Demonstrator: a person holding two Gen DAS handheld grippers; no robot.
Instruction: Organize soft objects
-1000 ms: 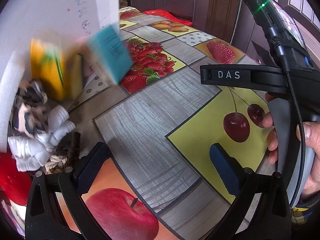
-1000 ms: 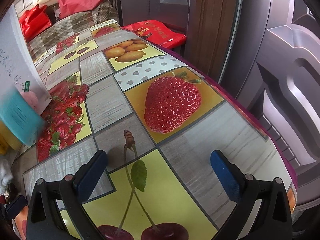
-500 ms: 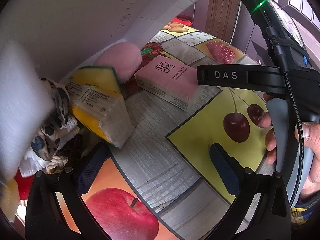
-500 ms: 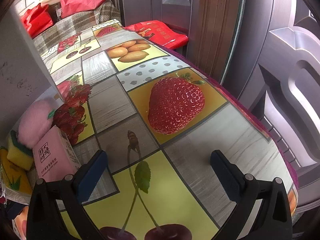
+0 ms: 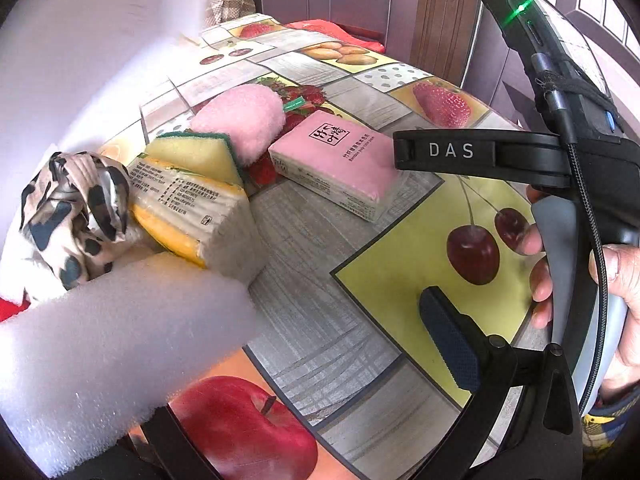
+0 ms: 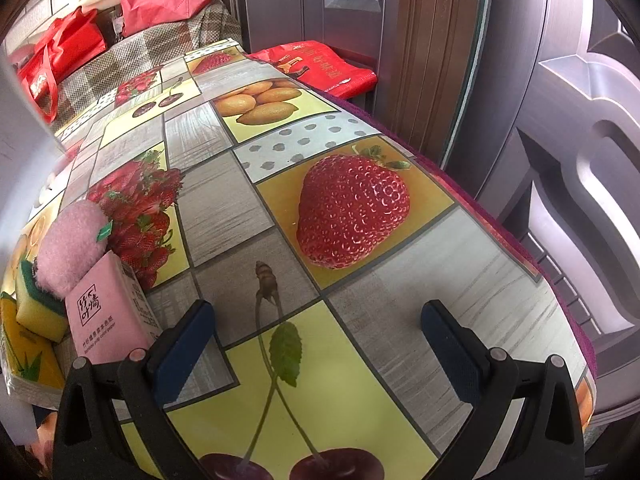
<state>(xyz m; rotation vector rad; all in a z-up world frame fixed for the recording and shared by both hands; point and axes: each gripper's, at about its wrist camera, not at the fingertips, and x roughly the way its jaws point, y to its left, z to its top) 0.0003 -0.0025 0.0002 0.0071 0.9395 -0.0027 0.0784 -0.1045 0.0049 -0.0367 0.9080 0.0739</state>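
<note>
Several soft things lie in a heap on the fruit-print tablecloth (image 5: 320, 320): a pink fluffy pad (image 5: 240, 120), a yellow-and-green sponge (image 5: 196, 154), a yellow tissue pack (image 5: 192, 216), a pink tissue pack (image 5: 336, 160) and a leopard-print cloth (image 5: 72, 208). My left gripper (image 5: 316, 340) is open and holds nothing. White foam (image 5: 120, 340) hides its left finger. My right gripper (image 6: 318, 340) is open over the cherry print, with the pink tissue pack (image 6: 104, 320), pink pad (image 6: 72, 248) and sponge (image 6: 36, 304) to its left.
A hand (image 5: 624, 280) holds the right gripper's handle at the right of the left wrist view. A white foam wall (image 5: 80, 40) fills the upper left. The table's right edge (image 6: 560, 280) drops toward a door. Red bags (image 6: 320, 68) lie beyond the table.
The white foam box has swung across the left wrist view and the soft things have tumbled out onto the cloth. Both grippers stay where they were, open.
</note>
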